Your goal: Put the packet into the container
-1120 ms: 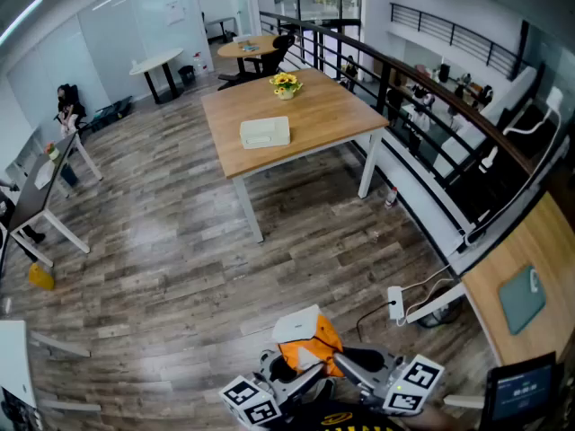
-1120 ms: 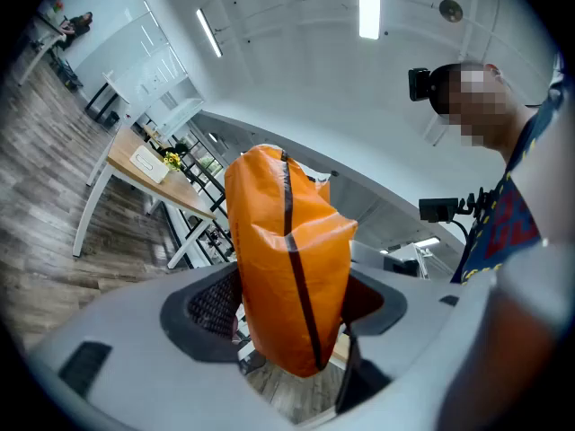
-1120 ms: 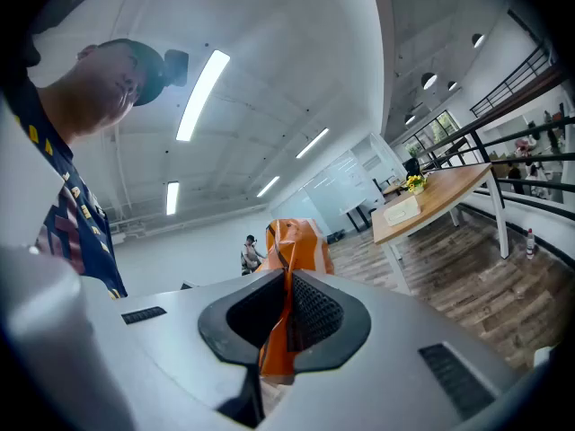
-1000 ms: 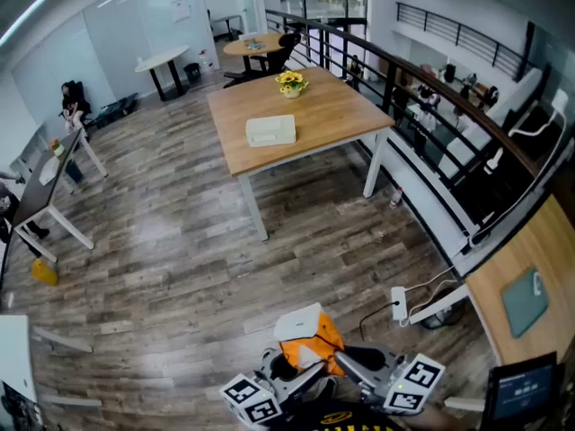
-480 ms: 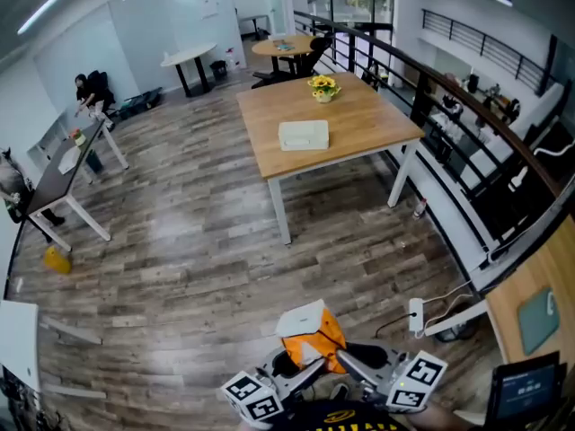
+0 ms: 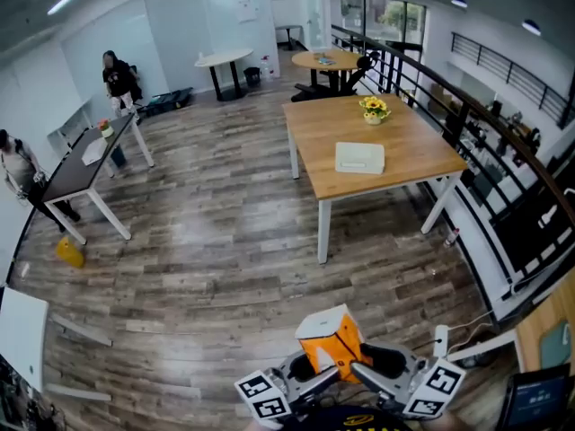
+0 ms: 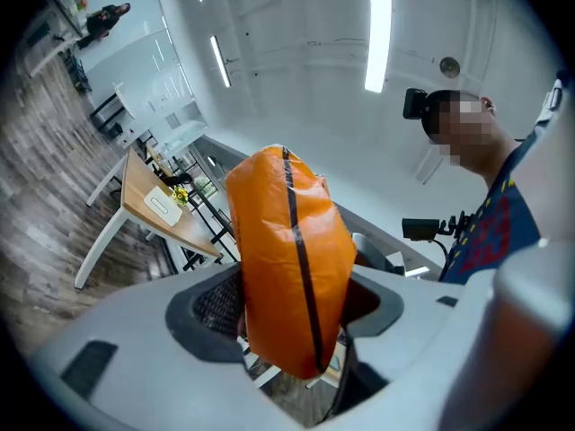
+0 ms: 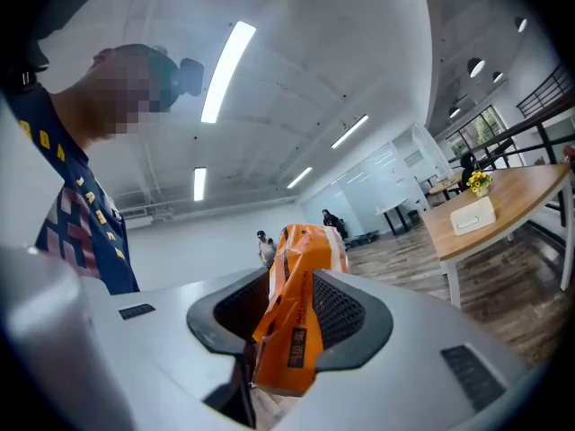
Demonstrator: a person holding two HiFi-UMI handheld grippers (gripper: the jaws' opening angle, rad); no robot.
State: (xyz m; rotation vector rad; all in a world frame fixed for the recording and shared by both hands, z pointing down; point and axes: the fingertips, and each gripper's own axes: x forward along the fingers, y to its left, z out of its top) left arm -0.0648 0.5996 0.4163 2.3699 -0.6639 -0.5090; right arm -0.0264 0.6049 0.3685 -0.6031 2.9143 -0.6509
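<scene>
Left gripper view: left gripper [image 7: 292, 311], jaws just closing further, clasps orange packet [image 7: 286, 241].

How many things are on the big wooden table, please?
2. A white container lies near the middle of the wooden table; a pot of yellow flowers stands near its far edge. None seems hidden.

Wears a dark blue shirt [image 7: 492, 232] with red and white checks and small yellow marks, at the right of the left gripper view. Has a black camera [image 7: 415, 103] on the head. Smooth light grey shells on the left gripper [image 6: 316, 377] and right gripper [image 6: 370, 375], with dark bumpy pads [image 7: 218, 308] inside. Low in the head view, a left cube [image 6: 262, 396] and a right cube [image 6: 437, 388] with black-and-white squares.
</scene>
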